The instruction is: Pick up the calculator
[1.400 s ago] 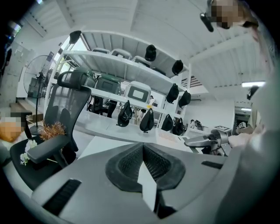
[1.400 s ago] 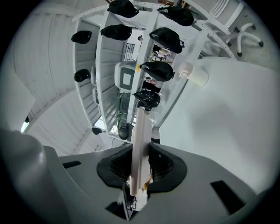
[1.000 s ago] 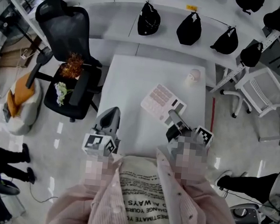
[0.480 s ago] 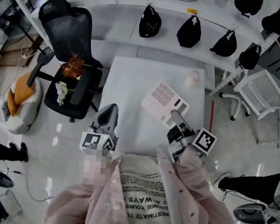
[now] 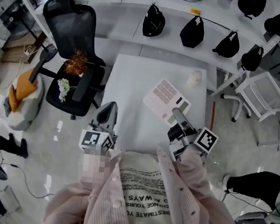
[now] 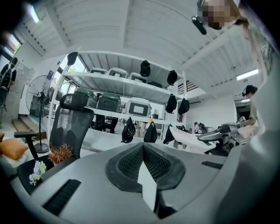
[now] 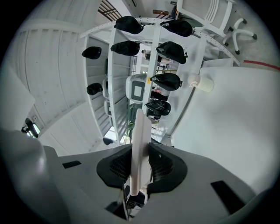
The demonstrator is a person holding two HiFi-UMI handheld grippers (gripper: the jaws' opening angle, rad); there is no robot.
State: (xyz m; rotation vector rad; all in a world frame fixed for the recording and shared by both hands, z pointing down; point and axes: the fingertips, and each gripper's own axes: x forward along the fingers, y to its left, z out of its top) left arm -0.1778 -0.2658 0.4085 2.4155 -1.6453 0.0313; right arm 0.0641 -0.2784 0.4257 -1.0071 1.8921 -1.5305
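This looks like an office-style lab workroom. White shelving (image 5: 121, 14) hung with black caps (image 5: 153, 21) spans twelve o'clock. A mesh office chair (image 5: 72, 26) (plants on its seat) stands at ten, beside a white table (image 5: 127, 95).

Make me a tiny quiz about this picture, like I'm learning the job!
1. Which gripper clamps the calculator?
2. True or false: the left gripper has its jaws wide apart.
3. What lies on the seat of the black chair? A) plants B) a cap C) a book
Key: 1 the right gripper; 2 false, its jaws are together with nothing between them; 3 A.
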